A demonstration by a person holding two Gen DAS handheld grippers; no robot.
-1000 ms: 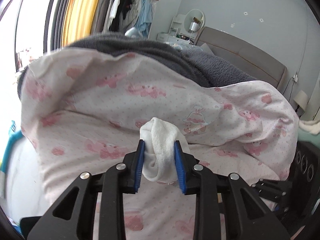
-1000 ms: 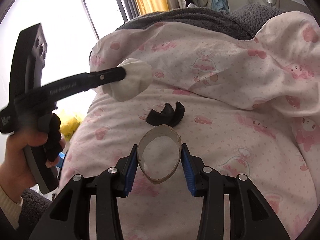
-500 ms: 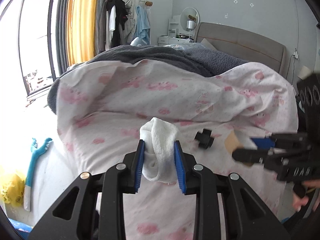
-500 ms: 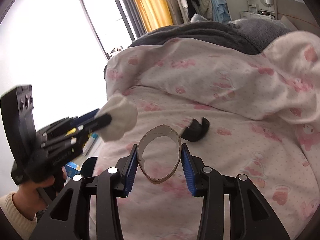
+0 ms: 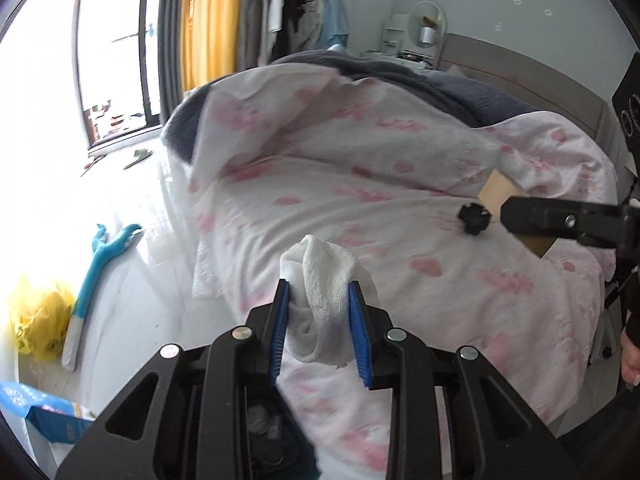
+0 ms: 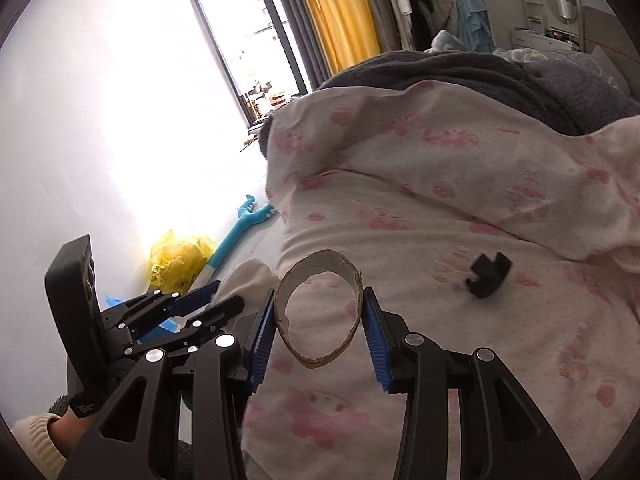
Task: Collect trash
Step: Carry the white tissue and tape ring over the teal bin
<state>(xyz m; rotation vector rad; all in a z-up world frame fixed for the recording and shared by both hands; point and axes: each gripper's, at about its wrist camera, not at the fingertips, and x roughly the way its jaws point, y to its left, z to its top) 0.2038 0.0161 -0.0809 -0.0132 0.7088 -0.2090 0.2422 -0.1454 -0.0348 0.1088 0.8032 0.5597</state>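
Note:
My left gripper (image 5: 319, 312) is shut on a crumpled white tissue wad (image 5: 322, 304), held above the near corner of the bed. My right gripper (image 6: 319, 322) is shut on a squashed cardboard tube (image 6: 319, 312), seen end-on as an oval ring. In the right wrist view the left gripper (image 6: 218, 296) and its tissue wad (image 6: 248, 286) sit low at the left, beside the bed. In the left wrist view the right gripper (image 5: 520, 214) reaches in from the right with the cardboard tube (image 5: 496, 194). A small black plastic piece (image 6: 488, 274) lies on the pink-patterned duvet (image 6: 440, 208).
A yellow plastic bag (image 5: 36, 320) and a blue long-handled tool (image 5: 100, 272) lie on the white floor left of the bed. A blue packet (image 5: 44, 416) is at the lower left. A grey blanket (image 6: 500, 80) covers the far bed. A person's hand (image 6: 38, 436) holds the left gripper.
Both grippers have drawn back from the duvet toward the bed's near left corner, keeping their loads. The floor, yellow bag and blue tool have come into view.

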